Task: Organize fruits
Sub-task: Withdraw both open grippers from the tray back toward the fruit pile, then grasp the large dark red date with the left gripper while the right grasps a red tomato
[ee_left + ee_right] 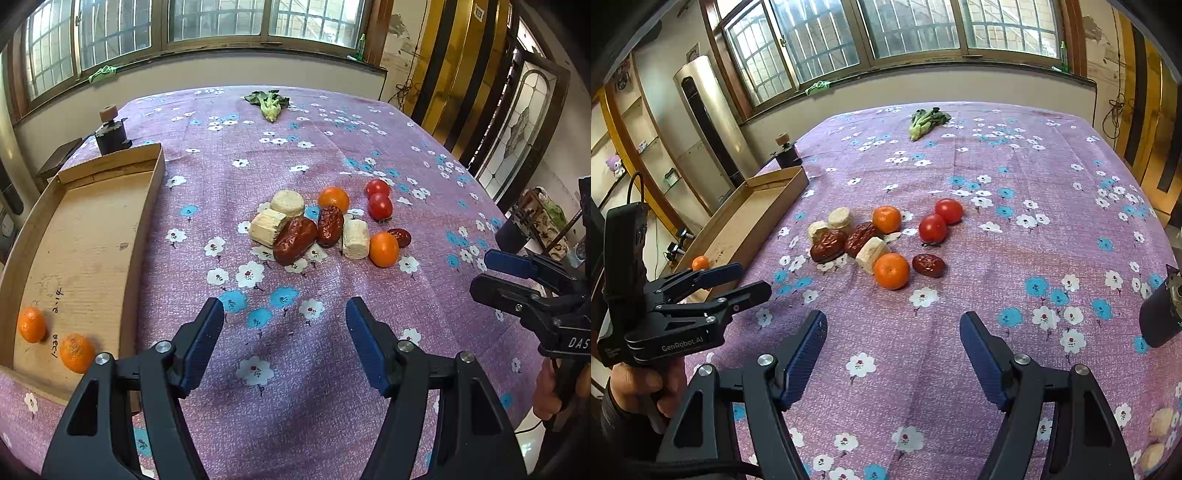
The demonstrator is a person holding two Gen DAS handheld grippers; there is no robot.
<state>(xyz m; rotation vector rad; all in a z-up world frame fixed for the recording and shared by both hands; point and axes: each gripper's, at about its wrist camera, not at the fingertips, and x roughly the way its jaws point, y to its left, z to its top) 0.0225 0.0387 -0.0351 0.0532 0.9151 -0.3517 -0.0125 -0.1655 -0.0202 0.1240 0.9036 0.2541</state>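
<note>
A pile of food lies mid-table: two oranges [384, 249] [334, 199], two red tomatoes [379, 206], three dark red dates [294, 240] and several pale cut chunks [355, 239]. Two oranges [77, 352] [31, 324] lie in the cardboard tray [144, 206] at the left. My left gripper [284, 328] is open and empty, short of the pile. My right gripper [894, 341] is open and empty, near the nearest orange [891, 270]. Each gripper shows in the other's view: the right one [496, 275] and the left one [753, 278].
A green leafy vegetable [269, 101] lies at the table's far end. A dark small device with a wooden knob [110, 129] stands beyond the tray. A dark cylinder [1161, 314] sits at the right table edge. The purple floral cloth [295, 369] covers the table.
</note>
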